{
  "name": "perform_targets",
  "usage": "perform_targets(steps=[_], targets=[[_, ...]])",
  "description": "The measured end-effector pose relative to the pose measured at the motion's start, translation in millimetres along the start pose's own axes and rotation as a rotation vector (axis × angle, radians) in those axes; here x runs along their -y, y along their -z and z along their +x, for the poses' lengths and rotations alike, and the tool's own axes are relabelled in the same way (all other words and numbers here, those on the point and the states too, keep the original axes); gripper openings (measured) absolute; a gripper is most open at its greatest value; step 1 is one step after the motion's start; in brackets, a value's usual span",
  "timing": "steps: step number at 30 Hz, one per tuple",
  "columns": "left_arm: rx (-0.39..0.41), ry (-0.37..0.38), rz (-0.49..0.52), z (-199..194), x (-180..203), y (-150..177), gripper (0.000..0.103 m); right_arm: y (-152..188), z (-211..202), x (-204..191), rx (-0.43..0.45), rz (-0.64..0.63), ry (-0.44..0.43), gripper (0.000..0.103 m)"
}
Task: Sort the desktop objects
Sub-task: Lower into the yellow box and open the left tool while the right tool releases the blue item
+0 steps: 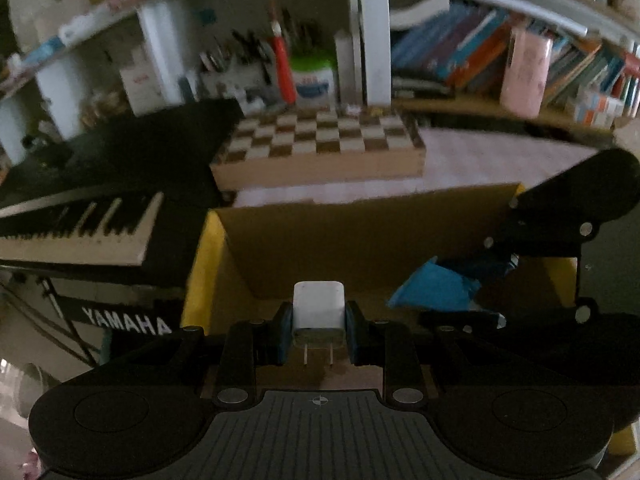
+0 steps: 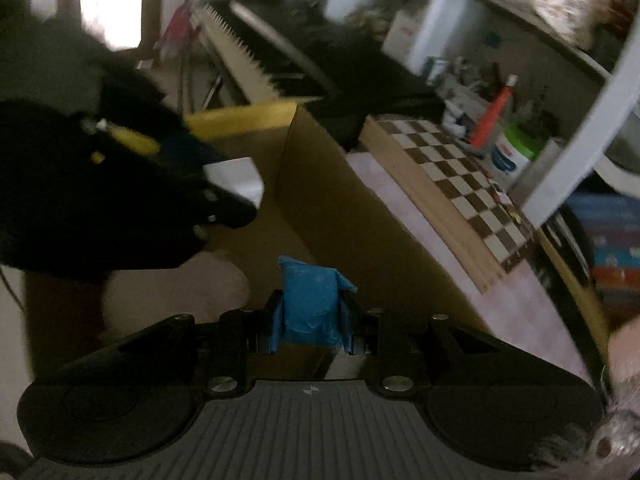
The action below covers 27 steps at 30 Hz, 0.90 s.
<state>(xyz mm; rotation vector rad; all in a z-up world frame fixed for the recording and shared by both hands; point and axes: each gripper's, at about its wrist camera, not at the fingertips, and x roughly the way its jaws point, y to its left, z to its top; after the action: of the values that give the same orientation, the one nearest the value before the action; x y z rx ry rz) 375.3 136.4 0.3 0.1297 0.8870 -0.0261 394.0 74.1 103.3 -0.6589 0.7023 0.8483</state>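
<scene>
The step in hand looks like the drop-off: both carried things hang over the open brown cardboard box with yellow flaps (image 1: 360,240), which stands against the pale pink worktop (image 1: 480,160). The left hand-held gripper (image 1: 318,332) is pinching a small white plastic plug-in charger cube (image 1: 319,308) between its blue-padded fingers (image 1: 284,332), the two metal prongs pointing back toward the camera and the white body jutting forward over the box's interior. The right hand-held gripper (image 2: 310,326) is pinching a crumpled blue plastic-wrapped packet (image 2: 310,300), likewise held above the box; in the left wrist view that same blue packet shows to the right, inside the box's outline. Both tools tilt steeply downward and sit close side by side, the left one's dark body filling the left of the right wrist view. Behind the box lie a brown-and-cream wooden chessboard (image 1: 320,136) and a black Yamaha keyboard (image 1: 80,224), neither involved. Judging by this, the next move calls for lowering each thing a little deeper past the box walls and then spreading the fingers to let go. The two tools should stay out of each other's way, and the charger should clear the near flap. How far sorting has got cannot be told, as the box floor is mostly dark.
</scene>
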Motion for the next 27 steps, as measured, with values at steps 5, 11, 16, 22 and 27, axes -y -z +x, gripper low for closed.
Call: perform_targets(steps=[5, 11, 16, 22, 27], targets=[[-0.100, 0.005, 0.046, 24, 6, 1, 0.025, -4, 25, 1, -0.086, -0.095, -0.009, 0.025], [-0.124, 0.023, 0.049, 28, 9, 6, 0.025, 3, 36, 7, -0.128, -0.090, -0.015, 0.025], [-0.102, 0.020, 0.077, 23, 15, 7, 0.034, 5, 37, 10, -0.128, -0.063, 0.000, 0.025], [-0.014, 0.001, 0.089, 2, 21, 15, 0.057, 10, 22, 5, -0.098, -0.056, 0.027, 0.031], [0.075, -0.001, 0.043, -26, 20, 22, 0.067, 17, -2, 3, -0.055, -0.013, 0.050, 0.037]])
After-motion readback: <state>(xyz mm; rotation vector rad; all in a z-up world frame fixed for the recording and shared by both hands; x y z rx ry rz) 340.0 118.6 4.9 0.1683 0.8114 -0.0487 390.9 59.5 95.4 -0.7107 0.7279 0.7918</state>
